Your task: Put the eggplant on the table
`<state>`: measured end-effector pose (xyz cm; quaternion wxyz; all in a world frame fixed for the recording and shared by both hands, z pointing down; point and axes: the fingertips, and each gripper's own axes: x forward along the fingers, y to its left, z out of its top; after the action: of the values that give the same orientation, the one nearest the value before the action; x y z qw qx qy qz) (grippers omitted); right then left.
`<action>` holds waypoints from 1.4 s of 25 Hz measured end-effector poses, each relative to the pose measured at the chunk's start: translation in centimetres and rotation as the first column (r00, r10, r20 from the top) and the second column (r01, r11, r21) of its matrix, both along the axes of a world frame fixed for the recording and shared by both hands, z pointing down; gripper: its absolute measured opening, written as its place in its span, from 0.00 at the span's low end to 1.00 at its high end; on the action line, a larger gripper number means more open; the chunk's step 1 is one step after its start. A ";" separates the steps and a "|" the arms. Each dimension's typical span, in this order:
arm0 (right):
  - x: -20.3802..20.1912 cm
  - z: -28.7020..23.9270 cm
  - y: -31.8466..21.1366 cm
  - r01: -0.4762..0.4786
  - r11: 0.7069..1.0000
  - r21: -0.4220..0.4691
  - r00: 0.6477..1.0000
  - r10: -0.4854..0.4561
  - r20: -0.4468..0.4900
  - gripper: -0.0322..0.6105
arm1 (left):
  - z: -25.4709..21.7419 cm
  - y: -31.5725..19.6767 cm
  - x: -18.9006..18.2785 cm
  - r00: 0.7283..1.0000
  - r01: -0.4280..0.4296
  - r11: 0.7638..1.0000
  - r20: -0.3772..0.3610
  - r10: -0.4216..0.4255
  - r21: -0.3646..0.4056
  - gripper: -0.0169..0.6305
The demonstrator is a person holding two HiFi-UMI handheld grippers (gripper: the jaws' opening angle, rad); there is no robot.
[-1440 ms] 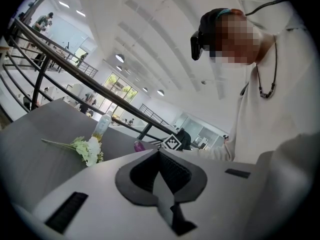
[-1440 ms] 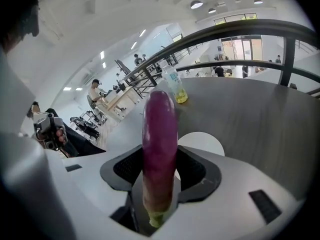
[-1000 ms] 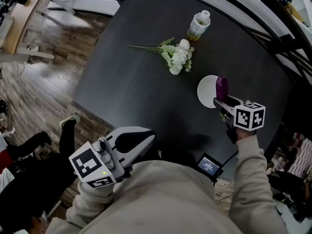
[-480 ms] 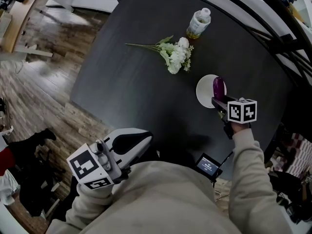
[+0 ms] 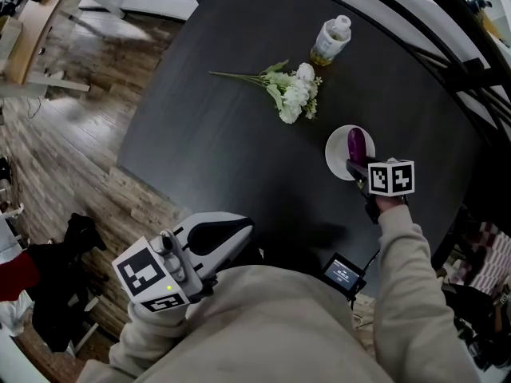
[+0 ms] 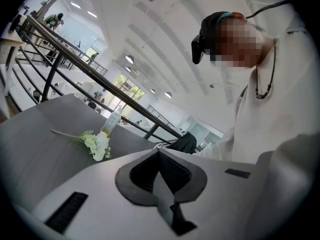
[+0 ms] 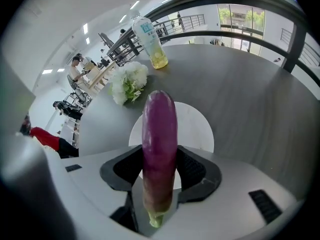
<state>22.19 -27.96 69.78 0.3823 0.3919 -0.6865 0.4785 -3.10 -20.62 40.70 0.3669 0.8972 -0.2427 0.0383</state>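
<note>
The right claw (image 5: 358, 168), grasping the eggplant (image 5: 357, 144), has sunk lower over the white plate (image 5: 335, 158) on the tabletop (image 5: 223, 126). The left claw (image 5: 217, 234), well apart from the plate, stays clenched and empty.

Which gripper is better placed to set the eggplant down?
Right. The right gripper grips the eggplant over the white plate; the left gripper, shut and empty, is back near the person's torso.
</note>
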 end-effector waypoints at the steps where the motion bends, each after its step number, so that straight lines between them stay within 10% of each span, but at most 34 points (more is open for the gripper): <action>1: 0.0 0.2 0.0 0.004 1.000 -0.003 1.000 -0.004 -0.004 0.37 | 0.1 0.0 -0.1 1.000 0.001 1.000 0.002 -0.001 -0.001 0.04; 35: 0.7 0.2 -1.0 0.100 0.993 0.062 0.977 -0.087 -0.194 0.50 | 0.5 0.1 0.4 1.000 -0.025 1.000 -0.005 0.025 -0.007 0.04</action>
<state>22.90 -28.98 70.02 0.4541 0.4166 -0.6810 0.3955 -2.66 -20.56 41.18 0.3700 0.8991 -0.2303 0.0413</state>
